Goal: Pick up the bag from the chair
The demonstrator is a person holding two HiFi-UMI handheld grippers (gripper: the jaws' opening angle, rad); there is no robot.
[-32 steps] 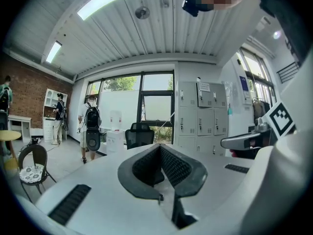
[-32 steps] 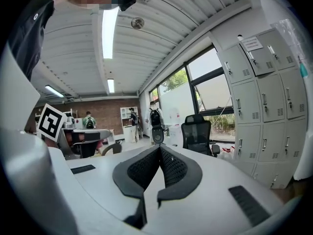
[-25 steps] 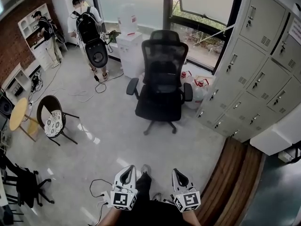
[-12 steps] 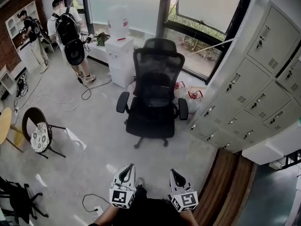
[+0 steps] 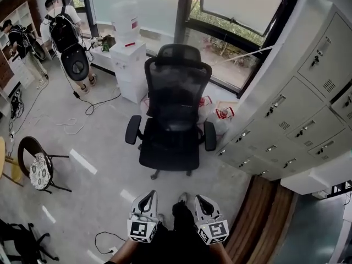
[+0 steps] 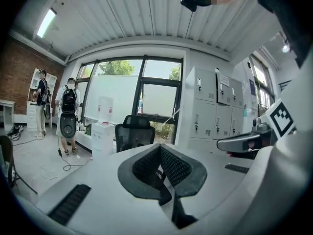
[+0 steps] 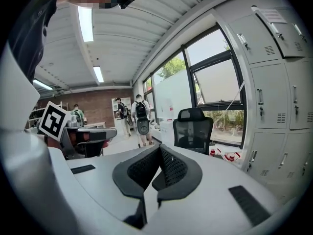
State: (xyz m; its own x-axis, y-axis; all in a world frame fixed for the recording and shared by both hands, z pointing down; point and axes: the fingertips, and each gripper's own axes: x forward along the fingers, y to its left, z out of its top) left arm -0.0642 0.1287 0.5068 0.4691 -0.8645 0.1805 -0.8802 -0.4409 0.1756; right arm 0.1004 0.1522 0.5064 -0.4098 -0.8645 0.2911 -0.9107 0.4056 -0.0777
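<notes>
A black mesh office chair (image 5: 170,120) stands in the middle of the floor, facing me. Its seat (image 5: 168,150) is dark, and I cannot make out a bag on it. Both grippers sit low at the bottom of the head view, well short of the chair. The left gripper (image 5: 149,198) and the right gripper (image 5: 199,201) are both shut with nothing between the jaws. The left gripper view shows its closed pads (image 6: 171,165) with the chair (image 6: 133,132) far beyond. The chair (image 7: 194,129) is also distant past the right gripper (image 7: 160,151).
Grey lockers (image 5: 297,120) line the right side, with a wooden step (image 5: 264,219) below them. A white cabinet (image 5: 129,62) and red-and-white plastic bags (image 5: 220,114) stand behind the chair. Two people (image 5: 63,32) stand far left. A small cushioned chair (image 5: 38,169) and floor cables (image 5: 104,238) lie left.
I have walked toward the office chair, which now sits nearer and more central. The people and the small chair have slid left. Both grippers stay low and shut.
</notes>
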